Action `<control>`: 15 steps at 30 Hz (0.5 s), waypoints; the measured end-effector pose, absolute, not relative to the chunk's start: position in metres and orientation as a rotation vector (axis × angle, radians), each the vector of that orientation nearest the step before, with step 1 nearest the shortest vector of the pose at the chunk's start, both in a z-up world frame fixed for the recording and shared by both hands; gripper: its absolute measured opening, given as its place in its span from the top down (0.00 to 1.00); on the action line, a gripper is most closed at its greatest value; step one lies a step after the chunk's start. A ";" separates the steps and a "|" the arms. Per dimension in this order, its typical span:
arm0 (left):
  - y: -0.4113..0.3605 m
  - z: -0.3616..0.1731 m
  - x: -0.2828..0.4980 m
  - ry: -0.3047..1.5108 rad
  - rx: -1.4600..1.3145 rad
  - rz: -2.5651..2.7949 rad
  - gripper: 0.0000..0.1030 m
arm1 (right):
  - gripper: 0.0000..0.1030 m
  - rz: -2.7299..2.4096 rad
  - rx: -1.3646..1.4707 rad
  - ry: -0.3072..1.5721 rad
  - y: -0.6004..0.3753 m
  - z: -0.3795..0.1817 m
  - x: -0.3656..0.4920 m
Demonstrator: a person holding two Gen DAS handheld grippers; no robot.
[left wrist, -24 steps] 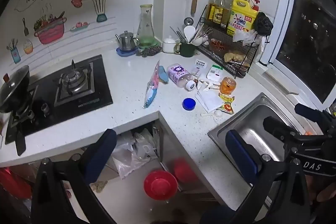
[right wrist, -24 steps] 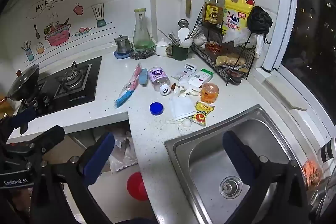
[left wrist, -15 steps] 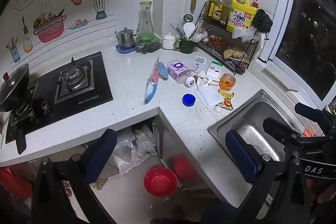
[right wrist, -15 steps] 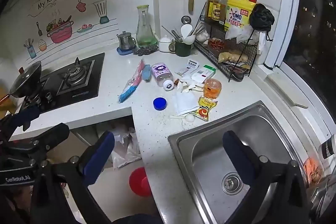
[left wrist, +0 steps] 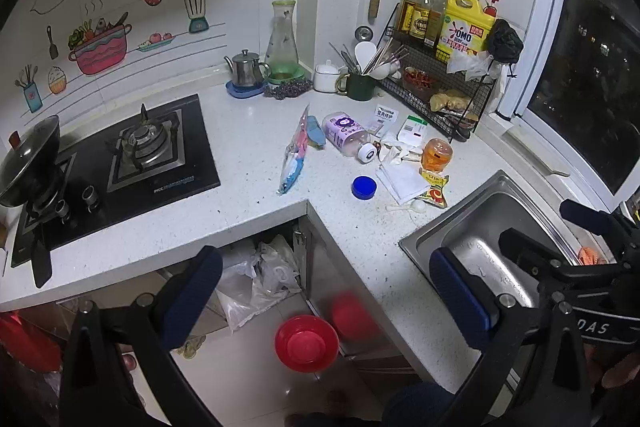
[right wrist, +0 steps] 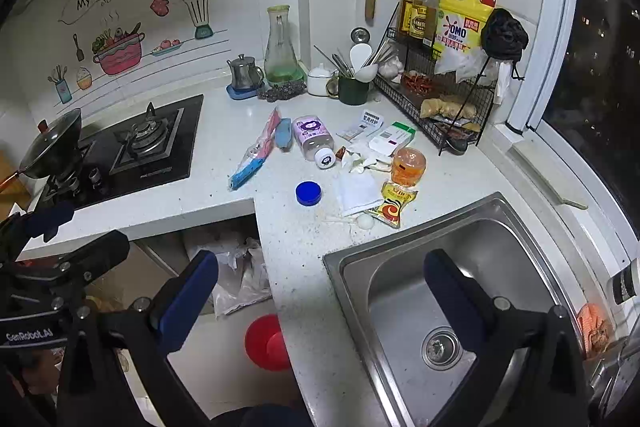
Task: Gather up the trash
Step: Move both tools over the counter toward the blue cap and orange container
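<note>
While both tools hang back from the counter with nothing picked up, the risks lie in the crowded heap of trash just behind the sink. The left gripper and the right gripper each stand spread wide and empty, well short of the litter. That litter sits packed together: the blue cap lies alone toward the stove side of the sink, while the folded white paper, the yellow sachet, the small white spoon and the orange jar touch or overlap. Closing on the flat paper or sachet likely means scraping fingertips along stone and pushing the piece rather than lifting it; a nudge could send the spoon or sachet over the rim into the sink. Beyond them the toppled purple bottle is round and may roll if brushed, and the long pink-and-blue packet lies near the counter's inner edge, where a clumsy sweep could drop it to the floor.
</note>
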State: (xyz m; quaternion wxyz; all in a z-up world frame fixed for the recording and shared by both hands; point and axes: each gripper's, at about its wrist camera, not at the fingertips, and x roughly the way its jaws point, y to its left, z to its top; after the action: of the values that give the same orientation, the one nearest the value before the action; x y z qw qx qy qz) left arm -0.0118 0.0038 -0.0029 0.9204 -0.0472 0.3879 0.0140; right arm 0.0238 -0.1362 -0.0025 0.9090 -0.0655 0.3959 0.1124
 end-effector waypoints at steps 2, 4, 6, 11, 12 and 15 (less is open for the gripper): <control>0.004 -0.001 -0.014 0.793 -0.102 0.022 0.00 | 0.00 0.230 -0.139 0.818 -0.136 -0.003 0.023; 0.003 0.002 -0.015 0.787 -0.105 0.015 0.00 | 0.00 0.231 -0.138 0.822 -0.137 -0.003 0.022; 0.003 0.003 -0.015 0.785 -0.103 0.017 0.00 | 0.00 0.234 -0.131 0.828 -0.138 -0.003 0.024; 0.001 0.002 -0.013 0.788 -0.095 0.015 0.00 | 0.00 0.238 -0.125 0.835 -0.138 -0.004 0.024; 0.001 0.001 -0.013 0.788 -0.094 0.016 0.00 | 0.00 0.237 -0.125 0.837 -0.137 -0.004 0.023; 0.000 -0.001 -0.012 0.795 -0.086 0.020 0.00 | 0.00 0.238 -0.124 0.841 -0.134 -0.005 0.023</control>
State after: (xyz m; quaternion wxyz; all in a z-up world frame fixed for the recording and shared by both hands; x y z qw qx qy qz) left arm -0.0116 0.0001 -0.0011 0.9212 -0.0418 0.3868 0.0097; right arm 0.0228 -0.1342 -0.0049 0.9041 -0.0598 0.4071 0.1151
